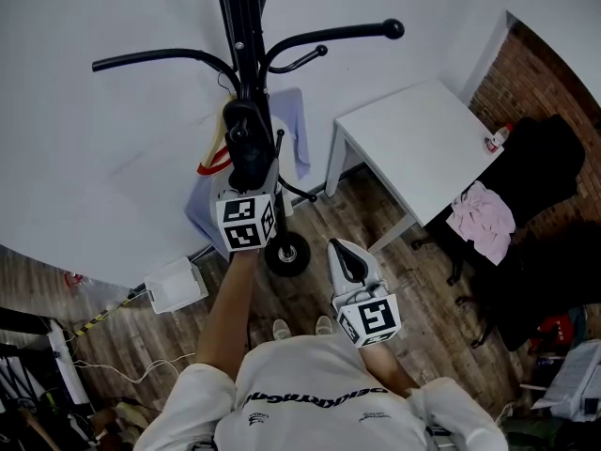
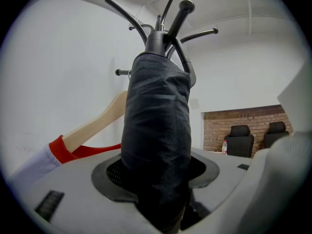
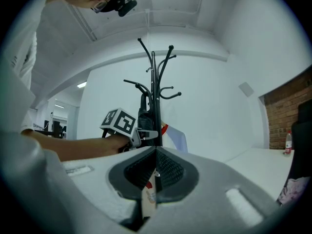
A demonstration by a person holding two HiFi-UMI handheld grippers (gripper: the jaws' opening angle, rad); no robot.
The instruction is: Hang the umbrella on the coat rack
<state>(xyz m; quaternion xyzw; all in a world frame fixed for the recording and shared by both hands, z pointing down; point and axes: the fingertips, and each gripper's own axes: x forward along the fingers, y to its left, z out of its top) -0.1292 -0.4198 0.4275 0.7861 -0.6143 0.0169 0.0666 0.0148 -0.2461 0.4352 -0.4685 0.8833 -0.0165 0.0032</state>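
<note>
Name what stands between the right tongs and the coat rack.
In the right gripper view, the left tongs, shut on the umbrella, stand between the right tongs and the coat rack.

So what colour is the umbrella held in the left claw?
Black. The umbrella fills the middle of the left gripper view, where it shows best.
</note>
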